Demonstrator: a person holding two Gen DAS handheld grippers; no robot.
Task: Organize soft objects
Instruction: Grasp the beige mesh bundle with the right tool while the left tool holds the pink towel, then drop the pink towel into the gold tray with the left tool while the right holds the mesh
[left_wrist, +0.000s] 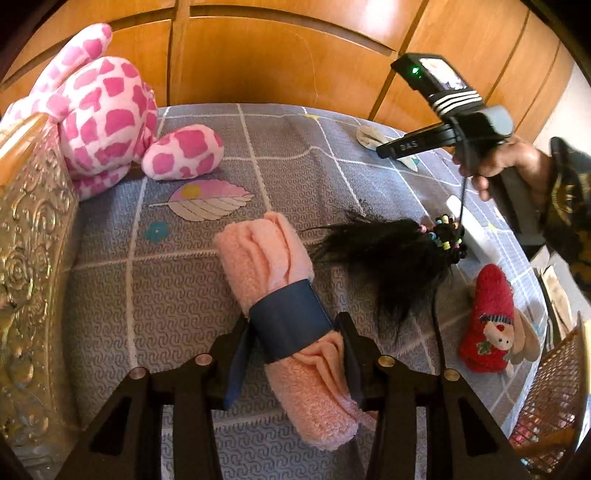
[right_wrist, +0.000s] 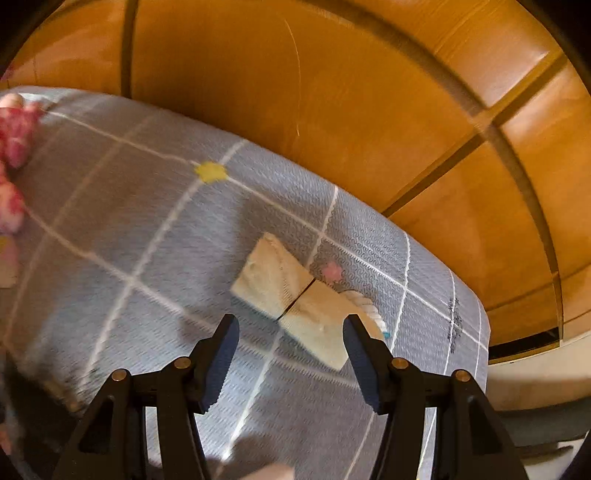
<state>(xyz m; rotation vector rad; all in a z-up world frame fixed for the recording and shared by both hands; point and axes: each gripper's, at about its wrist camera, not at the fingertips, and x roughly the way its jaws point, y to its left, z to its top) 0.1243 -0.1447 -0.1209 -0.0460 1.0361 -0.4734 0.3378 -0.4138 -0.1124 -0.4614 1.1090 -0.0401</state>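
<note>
On the left wrist view, the left gripper (left_wrist: 293, 332) is closed around a rolled pink towel (left_wrist: 286, 314) w/ a dark blue band round its middle; the pads press on the band from both sides. Roll's long axis runs diagonally, far end up-left, near end down-right past the fingers, so the grip sits about mid-length. It lies on or just above the grey patterned bedspread (left_wrist: 110, 280); can't tell if it's lifted. Just right of the roll is a black hairpiece (left_wrist: 391, 258) w/ coloured beads, and further right a red plush sock (left_wrist: 487, 321) w/ a doll face. A pink-spotted plush toy (left_wrist: 107, 114) sits at the far left by the ornate headboard (left_wrist: 33, 229). The right gripper (left_wrist: 413, 146) hangs up-right, well apart from the roll, over the far right part of the bed.

Over on the right wrist view (blurry), the right gripper (right_wrist: 291, 354) is wide open, nothing held. A pair of cream socks (right_wrist: 295, 295) lies flat on the bedspread, ahead of the fingertips & slightly right, long axis slanting upper-left to lower-right; near end falls by the right finger. Judgement: right hand is nearer those socks; it'd need to shift right & turn so the jaws cross the axis.
</note>
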